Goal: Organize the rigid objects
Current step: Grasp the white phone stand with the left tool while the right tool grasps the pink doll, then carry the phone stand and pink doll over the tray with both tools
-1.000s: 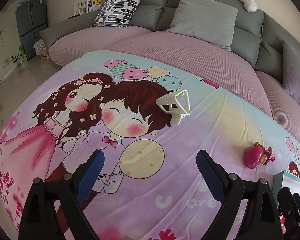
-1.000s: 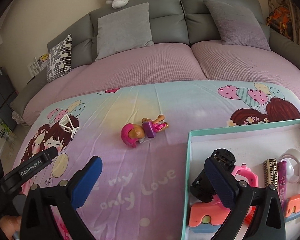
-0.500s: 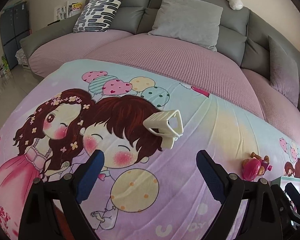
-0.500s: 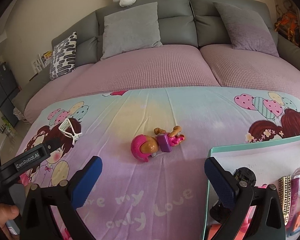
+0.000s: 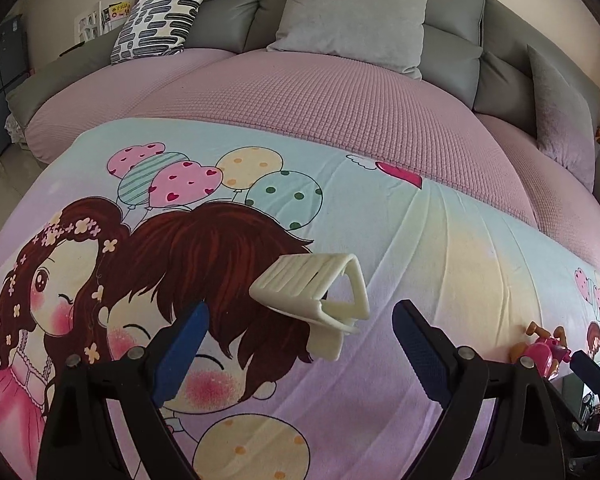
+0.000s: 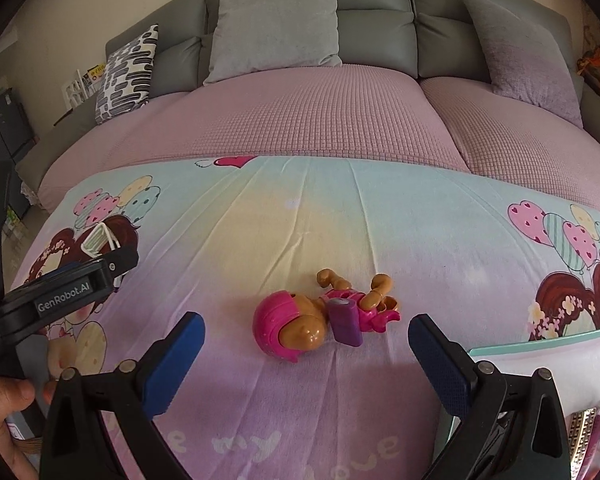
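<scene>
Left gripper (image 5: pixel 300 332) with blue-padded black fingers spread wide, nothing between the pads. Just beyond the fingertips and roughly centred on the gap, a cream ribbed plastic clip (image 5: pixel 314 294) of triangular section, lying on the printed cartoon bedsheet (image 5: pixel 440 264) over the boy's brown hair (not touched by either pad). Seen small from the right wrist view, at far left, behind the black gripper body.

Right gripper (image 6: pixel 306 332) likewise wide apart and empty. Ahead of it, between the two fingertips' lines and a little beyond them, a small plastic toy puppy with pink helmet and purple backpack (image 6: pixel 320 322), lying on its side on the lilac part of the sheet, head toward the left pad, paws up and away. Clear of both pads.

At lower right of the same view, the corner of a shallow teal-edged white tray (image 6: pixel 540 340), holding a few items too cropped to identify. Behind the sheet, a pink-covered grey sofa (image 6: pixel 312 120) with cushions.
</scene>
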`<act>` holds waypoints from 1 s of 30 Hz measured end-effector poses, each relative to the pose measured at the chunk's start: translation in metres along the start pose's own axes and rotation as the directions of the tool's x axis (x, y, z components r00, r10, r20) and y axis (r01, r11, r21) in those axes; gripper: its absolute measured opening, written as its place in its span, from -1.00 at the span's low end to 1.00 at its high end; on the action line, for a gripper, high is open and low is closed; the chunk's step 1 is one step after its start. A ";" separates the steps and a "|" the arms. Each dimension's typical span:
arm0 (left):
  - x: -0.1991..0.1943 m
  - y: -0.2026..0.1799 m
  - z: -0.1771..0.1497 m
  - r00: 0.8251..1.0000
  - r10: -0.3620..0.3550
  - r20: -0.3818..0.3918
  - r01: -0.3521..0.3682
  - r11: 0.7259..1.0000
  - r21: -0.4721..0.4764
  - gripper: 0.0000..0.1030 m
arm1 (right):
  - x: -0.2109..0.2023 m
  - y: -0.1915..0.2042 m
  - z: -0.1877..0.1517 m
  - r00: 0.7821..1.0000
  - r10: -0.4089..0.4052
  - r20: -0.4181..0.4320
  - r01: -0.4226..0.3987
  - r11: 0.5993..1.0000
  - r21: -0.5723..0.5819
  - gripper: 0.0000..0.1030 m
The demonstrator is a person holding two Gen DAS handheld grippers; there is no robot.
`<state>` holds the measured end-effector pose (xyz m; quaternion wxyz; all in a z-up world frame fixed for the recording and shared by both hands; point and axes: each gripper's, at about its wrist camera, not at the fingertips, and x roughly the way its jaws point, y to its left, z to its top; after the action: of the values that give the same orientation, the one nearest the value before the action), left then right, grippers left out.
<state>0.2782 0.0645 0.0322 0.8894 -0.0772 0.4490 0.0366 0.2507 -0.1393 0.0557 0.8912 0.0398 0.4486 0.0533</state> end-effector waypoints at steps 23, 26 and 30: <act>0.001 -0.005 0.001 0.999 -0.038 0.015 0.038 0.998 0.042 0.21 | 0.002 -0.002 -0.007 1.000 0.007 -0.022 -0.006 1.000 0.023 0.50; -0.014 -0.007 -0.006 0.998 -0.052 0.030 0.051 0.998 0.040 0.21 | -0.012 -0.002 -0.009 1.000 0.009 -0.003 -0.009 0.999 0.030 0.50; -0.038 -0.015 -0.017 0.995 -0.086 0.052 0.084 0.996 0.029 0.21 | -0.036 -0.006 -0.016 1.000 -0.002 0.029 0.001 0.999 0.048 0.50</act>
<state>0.2442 0.0468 0.0540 0.9027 -0.0835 0.4220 -0.0052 0.2169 -0.1497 0.0735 0.8964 0.0617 0.4370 0.0411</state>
